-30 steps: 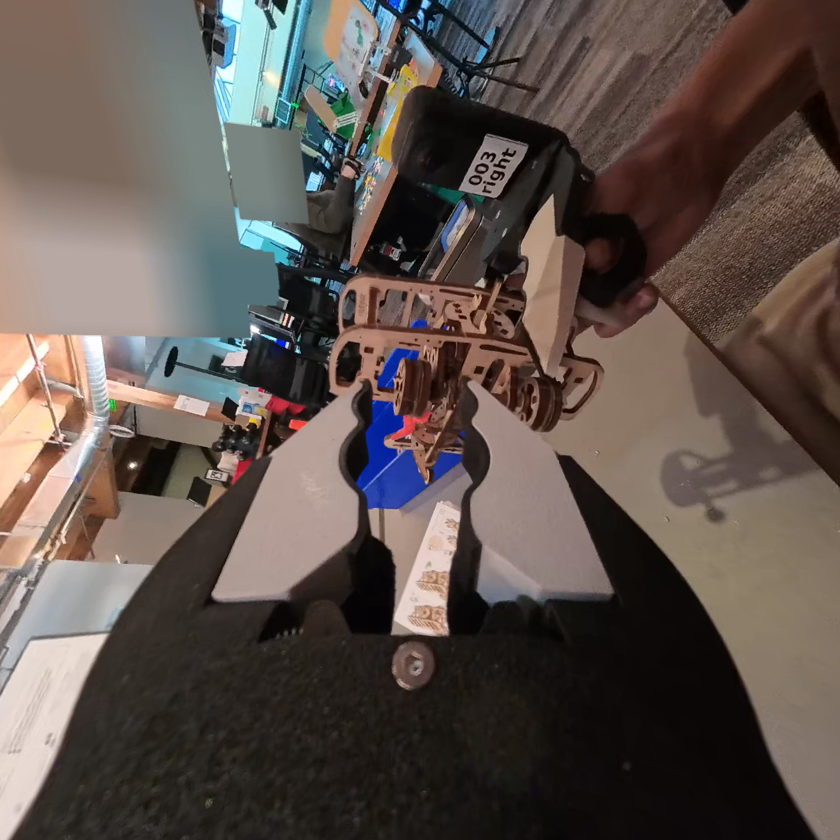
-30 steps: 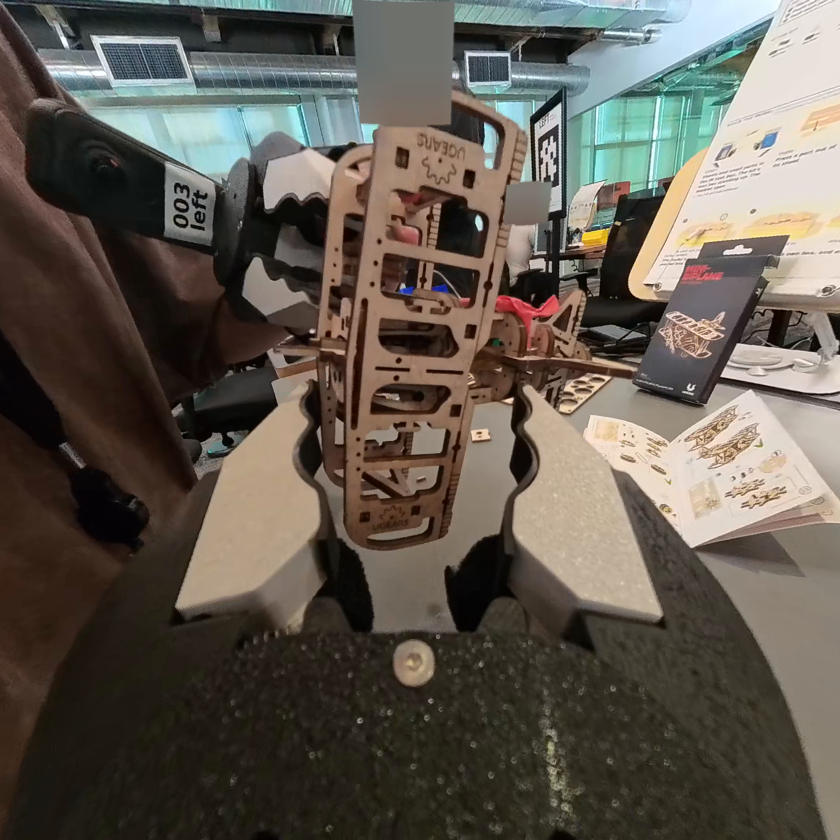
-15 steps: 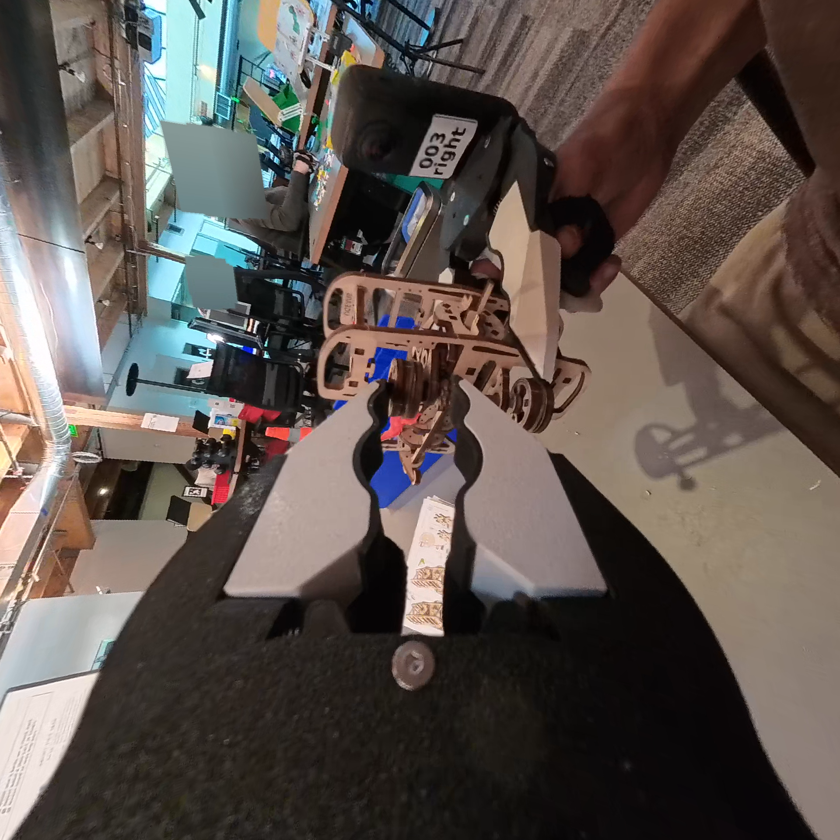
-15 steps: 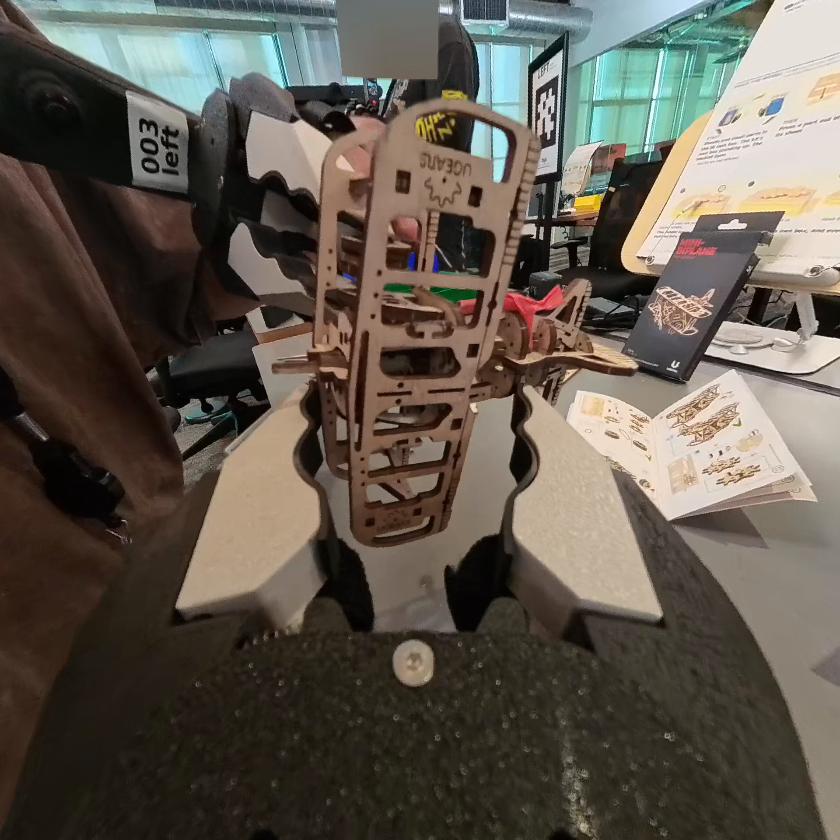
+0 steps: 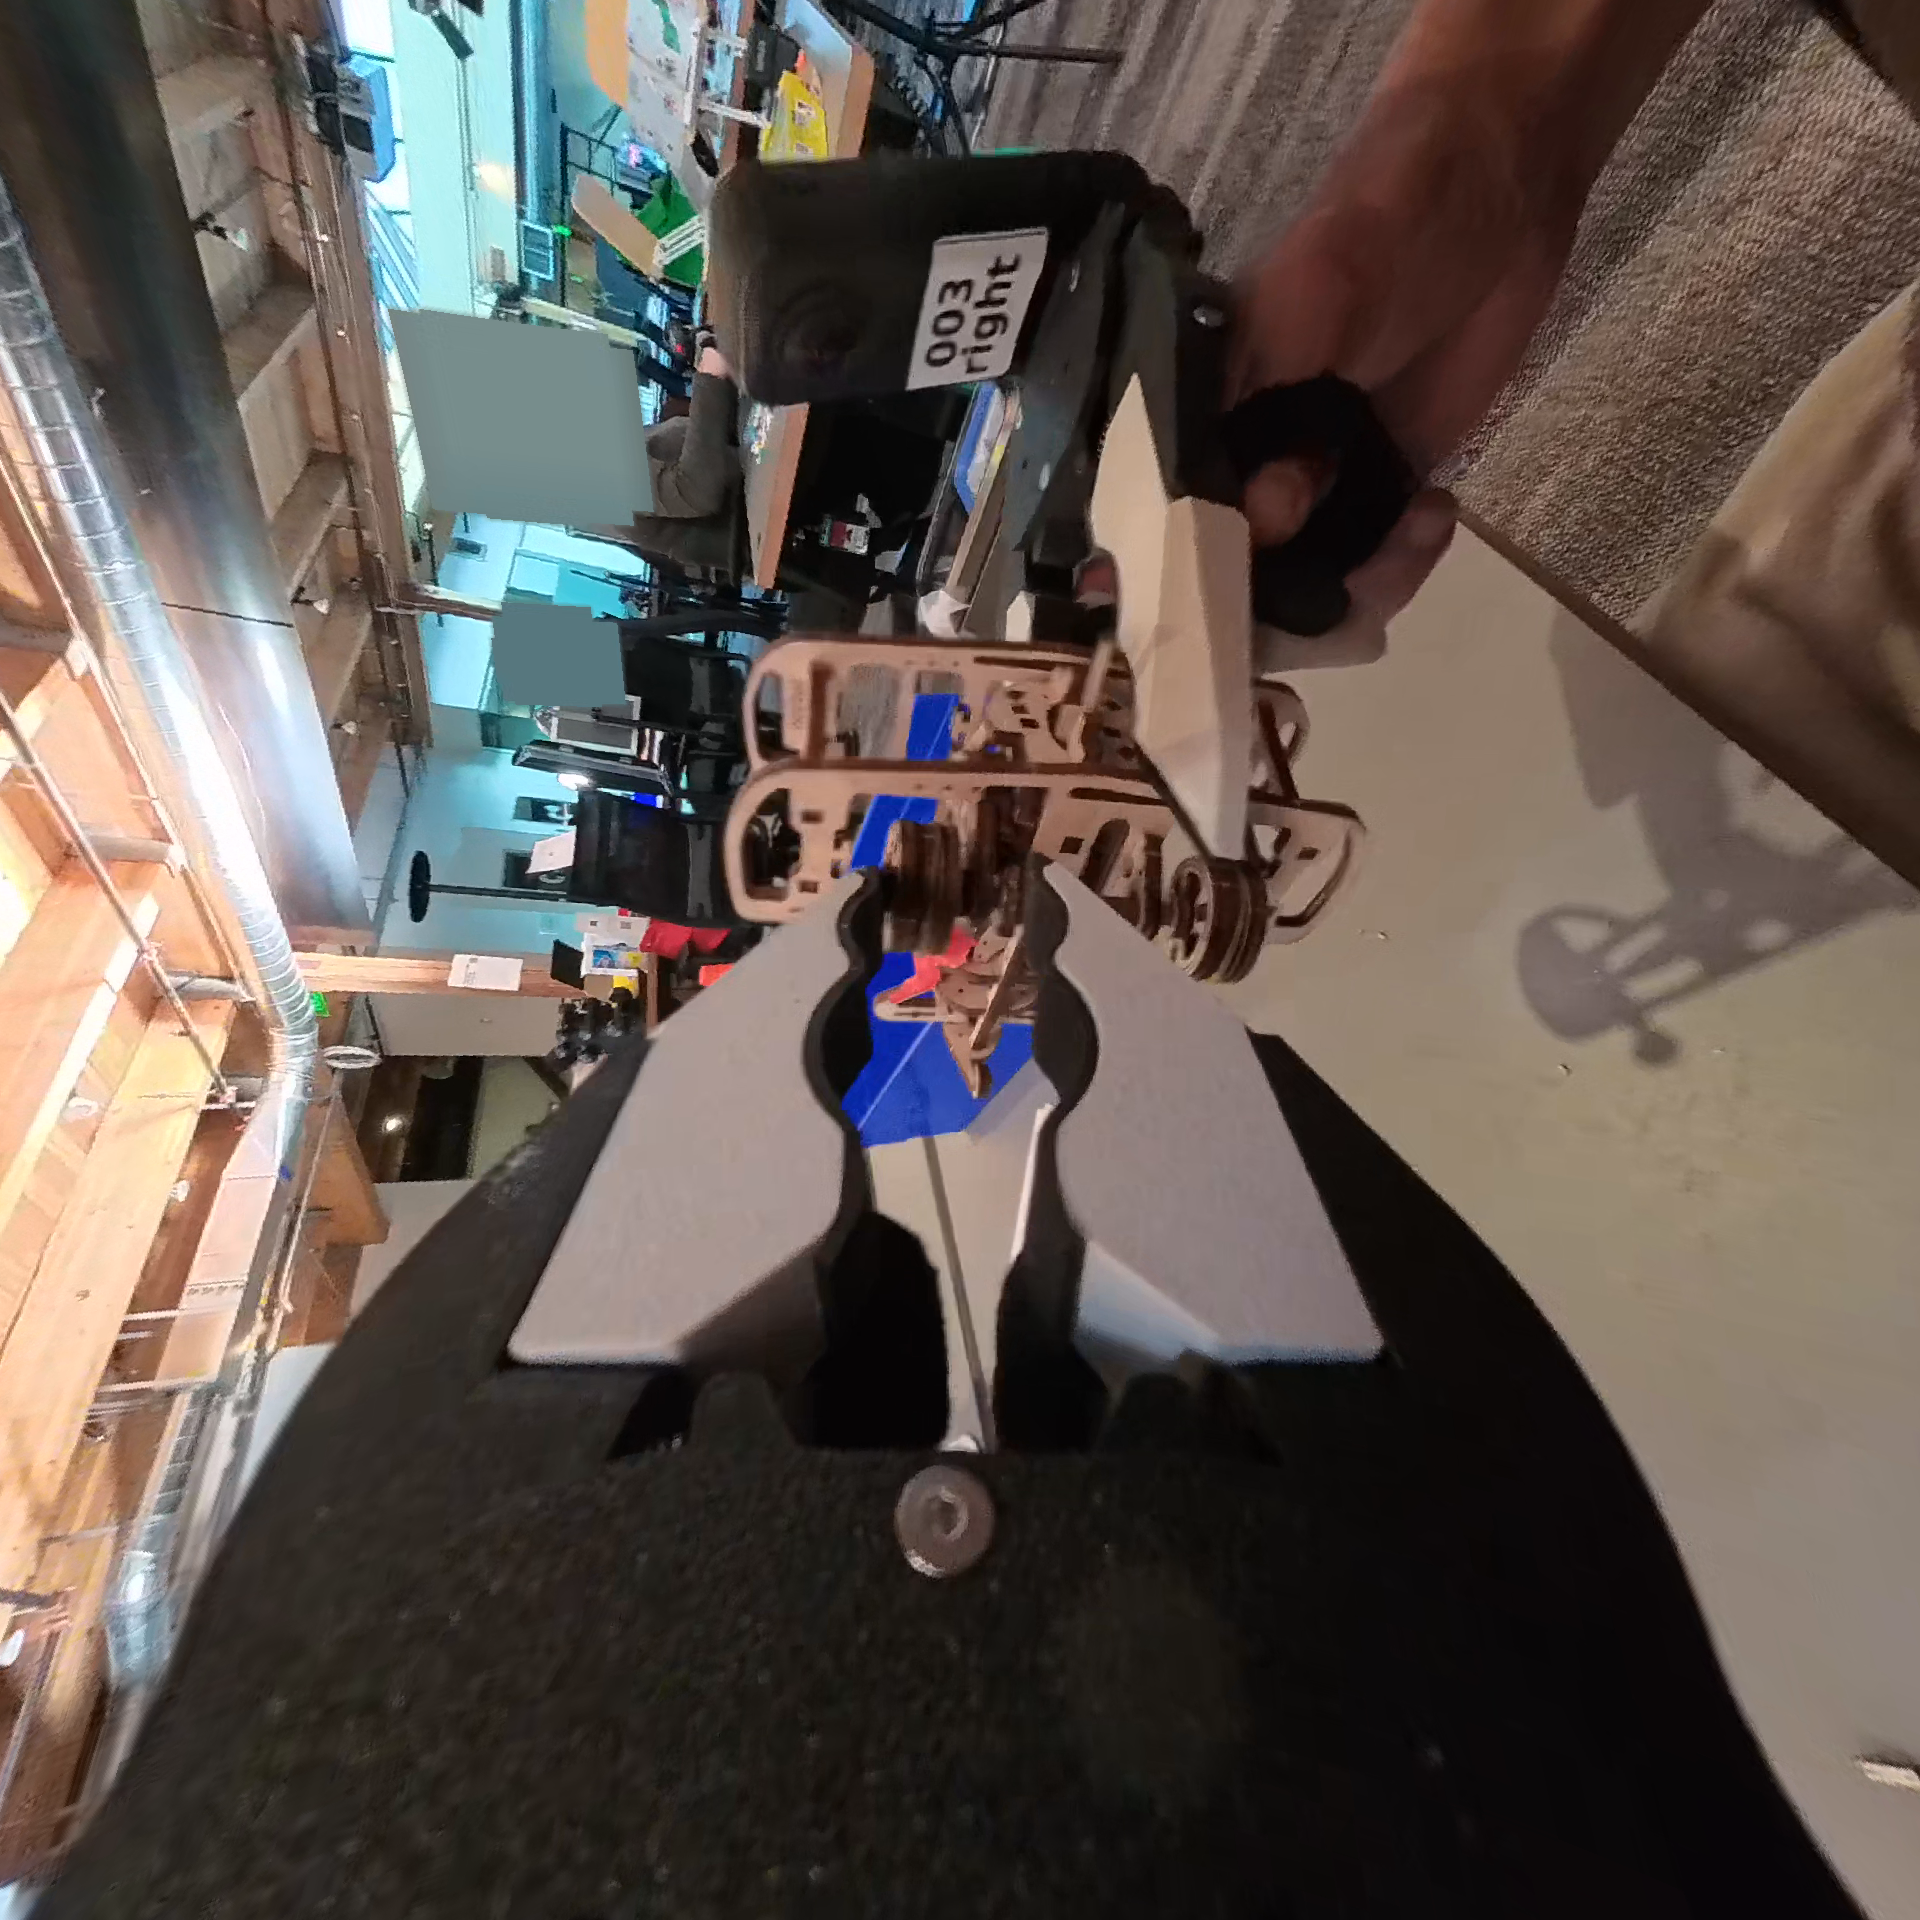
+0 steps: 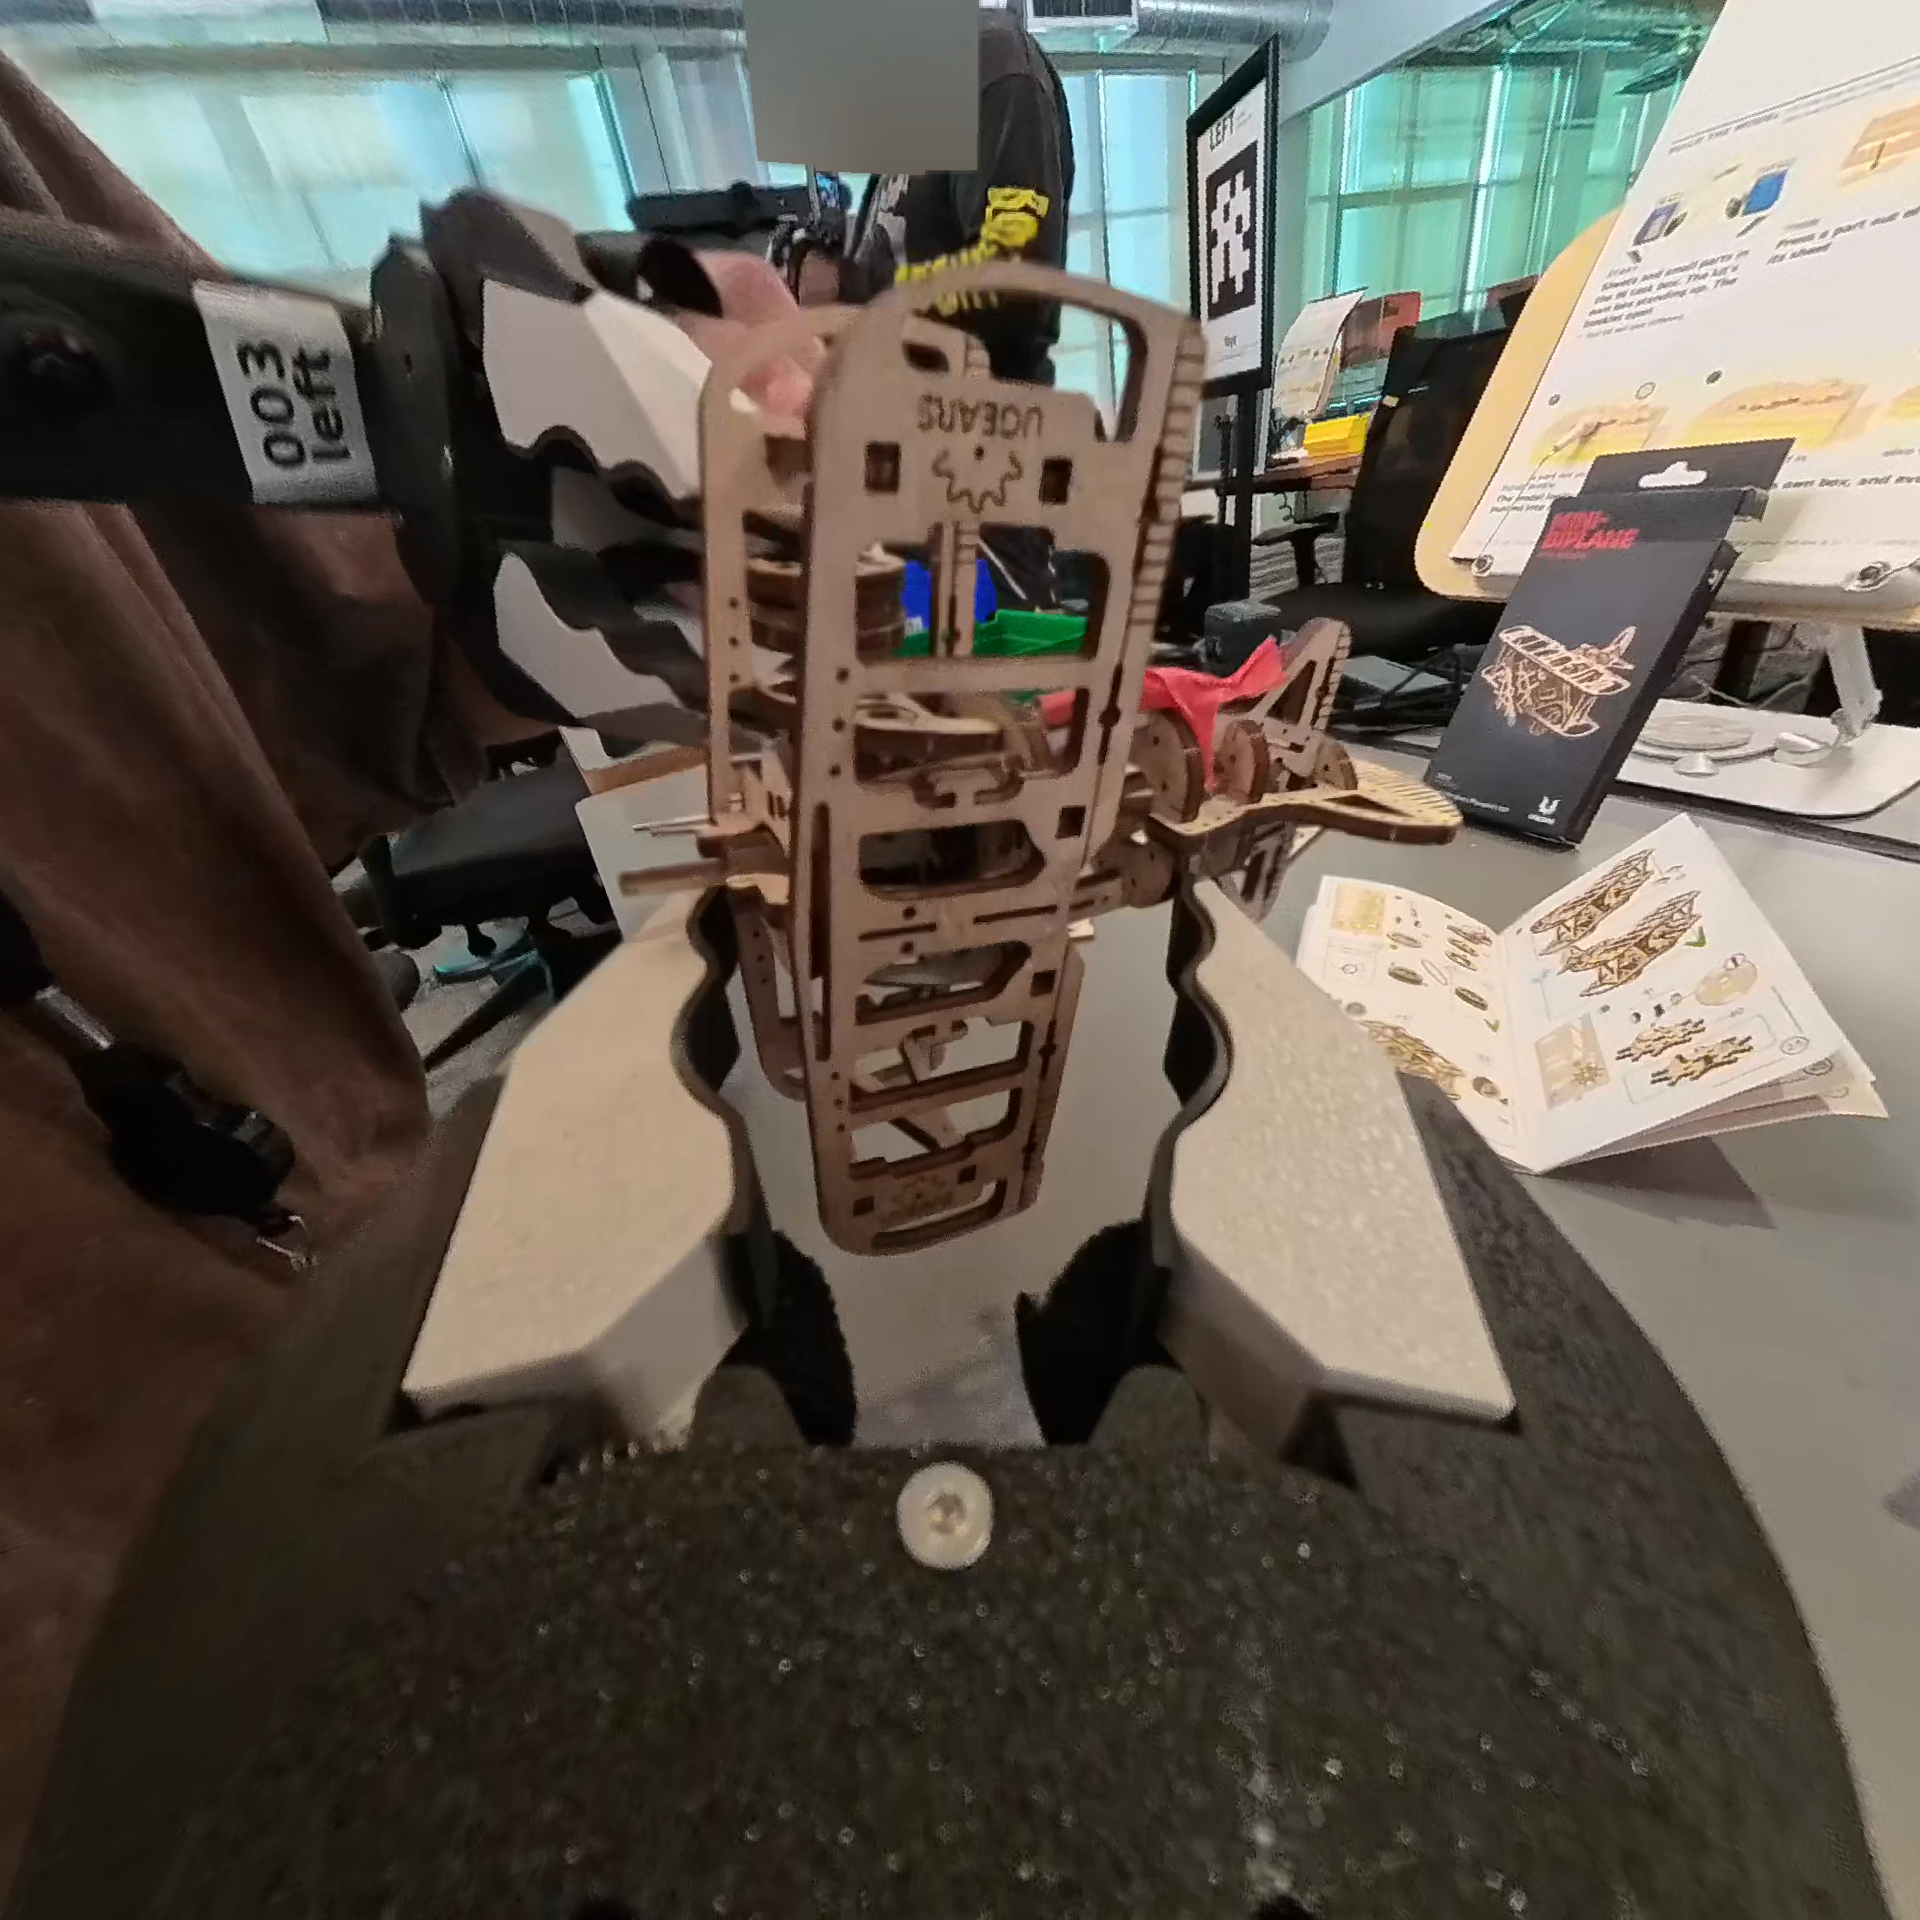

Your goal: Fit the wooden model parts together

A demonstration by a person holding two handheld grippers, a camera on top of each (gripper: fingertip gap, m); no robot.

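A wooden biplane model (image 6: 966,727) is held in the air above the grey table (image 6: 1766,1299), wings upright in the right wrist view. My right gripper (image 6: 945,904) is shut across the two wings; in the left wrist view one of its white fingers (image 5: 1184,665) lies over them. My left gripper (image 5: 956,894) is shut on a dark wooden wheel (image 5: 925,883) under the model (image 5: 831,821). It comes in from the left in the right wrist view (image 6: 603,520). A second wheel (image 5: 1226,914) is free.
An open instruction booklet (image 6: 1590,987) lies on the table at the right. A black model box (image 6: 1590,644) and a slanted instruction board (image 6: 1714,260) stand behind it. A person's brown sleeve (image 6: 156,779) fills the left. The table edge (image 5: 1662,623) is close. The gap from one gripper's tips to the other's is roughly 5 centimetres.
My left fingers have narrowed onto the wheel. The model and both grippers have shifted a little, and the wings have tilted slightly in the right wrist view.
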